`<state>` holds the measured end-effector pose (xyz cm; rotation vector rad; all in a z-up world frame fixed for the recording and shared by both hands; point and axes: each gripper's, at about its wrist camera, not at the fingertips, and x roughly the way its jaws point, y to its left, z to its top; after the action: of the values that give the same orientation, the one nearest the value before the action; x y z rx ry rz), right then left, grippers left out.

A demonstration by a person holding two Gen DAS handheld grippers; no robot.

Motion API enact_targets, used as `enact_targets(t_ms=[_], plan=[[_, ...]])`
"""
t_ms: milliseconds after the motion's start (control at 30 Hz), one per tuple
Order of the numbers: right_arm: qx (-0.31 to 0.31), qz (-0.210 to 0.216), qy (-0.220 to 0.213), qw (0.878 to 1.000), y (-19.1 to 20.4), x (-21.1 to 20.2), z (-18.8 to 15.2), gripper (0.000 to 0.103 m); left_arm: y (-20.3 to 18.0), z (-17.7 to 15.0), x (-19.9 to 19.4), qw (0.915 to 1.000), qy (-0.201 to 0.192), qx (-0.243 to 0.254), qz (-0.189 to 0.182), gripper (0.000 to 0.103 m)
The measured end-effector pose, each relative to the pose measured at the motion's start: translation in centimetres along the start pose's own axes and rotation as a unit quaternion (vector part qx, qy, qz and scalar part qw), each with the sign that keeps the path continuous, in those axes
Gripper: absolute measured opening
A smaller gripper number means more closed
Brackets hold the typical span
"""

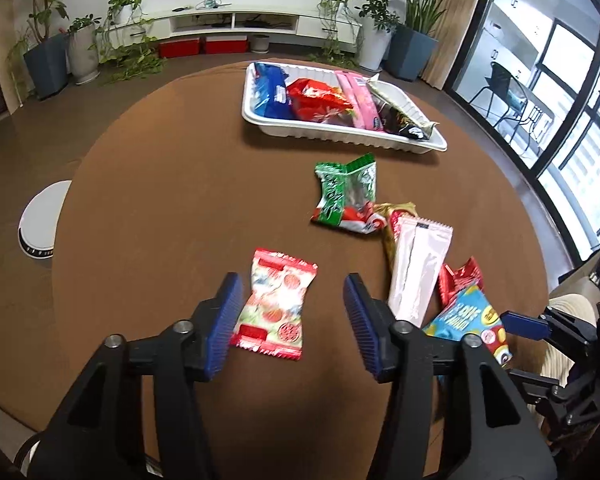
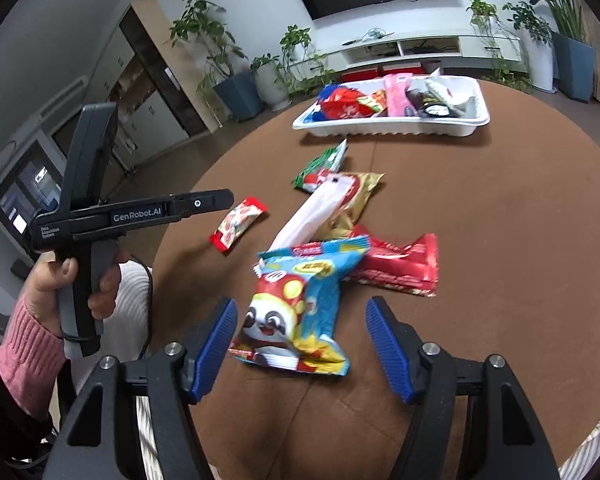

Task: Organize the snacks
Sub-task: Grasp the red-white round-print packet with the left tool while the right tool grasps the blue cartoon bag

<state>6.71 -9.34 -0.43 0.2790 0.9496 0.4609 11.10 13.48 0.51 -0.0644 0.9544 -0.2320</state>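
Observation:
My left gripper [image 1: 290, 322] is open, its jaws on either side of a red and white patterned snack packet [image 1: 274, 304] lying on the round brown table [image 1: 160, 200]. My right gripper [image 2: 300, 344] is open around the near end of a blue cartoon-panda snack bag [image 2: 300, 300]. Beyond it lie a red packet [image 2: 396, 266], a white sachet [image 2: 312, 212], a gold packet [image 2: 356, 200] and a green packet [image 2: 324, 160]. A white tray [image 2: 388, 126] at the far side holds several snacks. The left gripper's body [image 2: 140, 216] shows in the right wrist view.
The tray also shows in the left wrist view [image 1: 340, 130], with the green packet [image 1: 346, 190] and white sachet [image 1: 418, 270] between it and me. Potted plants [image 1: 44, 52] and a white TV cabinet [image 1: 236, 20] stand beyond the table. A white round device [image 1: 42, 224] sits on the floor at left.

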Motion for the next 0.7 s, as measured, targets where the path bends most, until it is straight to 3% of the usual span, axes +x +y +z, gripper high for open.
enact_targets(t_ms=[700], plan=[[-0.023, -0.036, 0.014, 0.999, 2.2, 1.6, -0.7, 0.07, -0.7, -0.5, 4.0, 0.9976, 0.035, 0.044, 0.039, 0.051]])
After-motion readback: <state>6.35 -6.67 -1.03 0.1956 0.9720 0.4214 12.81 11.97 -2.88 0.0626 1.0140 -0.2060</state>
